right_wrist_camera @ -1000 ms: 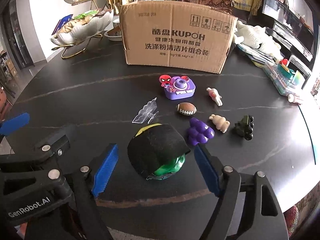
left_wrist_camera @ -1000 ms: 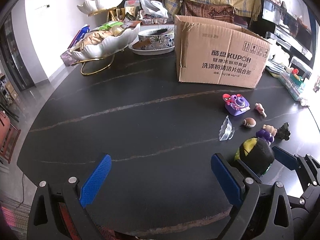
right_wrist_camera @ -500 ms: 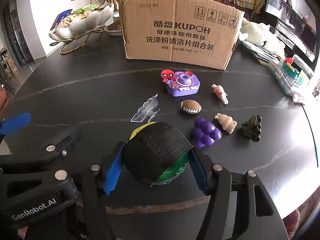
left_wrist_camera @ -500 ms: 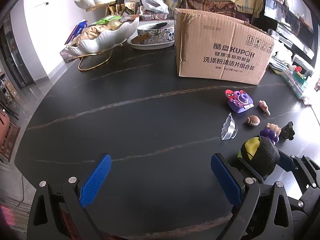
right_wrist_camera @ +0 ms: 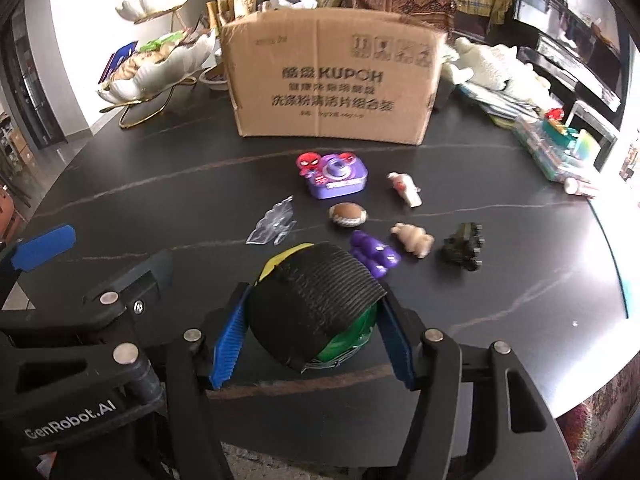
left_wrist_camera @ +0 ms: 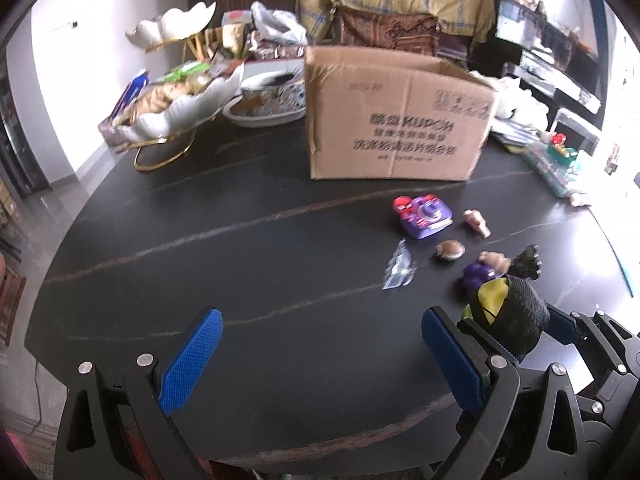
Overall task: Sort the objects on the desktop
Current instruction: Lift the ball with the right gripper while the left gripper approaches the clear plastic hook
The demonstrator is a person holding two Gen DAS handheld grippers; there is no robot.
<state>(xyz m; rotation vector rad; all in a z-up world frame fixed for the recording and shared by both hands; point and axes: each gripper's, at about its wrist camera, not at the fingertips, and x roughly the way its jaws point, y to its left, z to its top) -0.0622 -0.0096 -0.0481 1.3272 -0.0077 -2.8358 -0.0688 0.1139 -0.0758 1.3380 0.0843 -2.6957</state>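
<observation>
My right gripper is shut on a round green-and-yellow toy wrapped in a ribbed black band, its blue pads pressed on both sides, lifted a little off the dark table. That toy also shows at the right of the left wrist view. My left gripper stands open over bare table, nothing between its fingers. Ahead lie a purple toy camera, a small football, a purple grape toy, two pale figures, a dark toy vehicle and a clear plastic piece.
A cardboard box, open at the top, stands behind the toys. White shell-shaped dishes on gold stands and a patterned bowl crowd the back left. Books, boxes and plush sit at the right edge.
The right gripper closed its pads onto the black-banded toy and raised it slightly. Both grippers rose a little and drew back, so the box and toys look farther off.
</observation>
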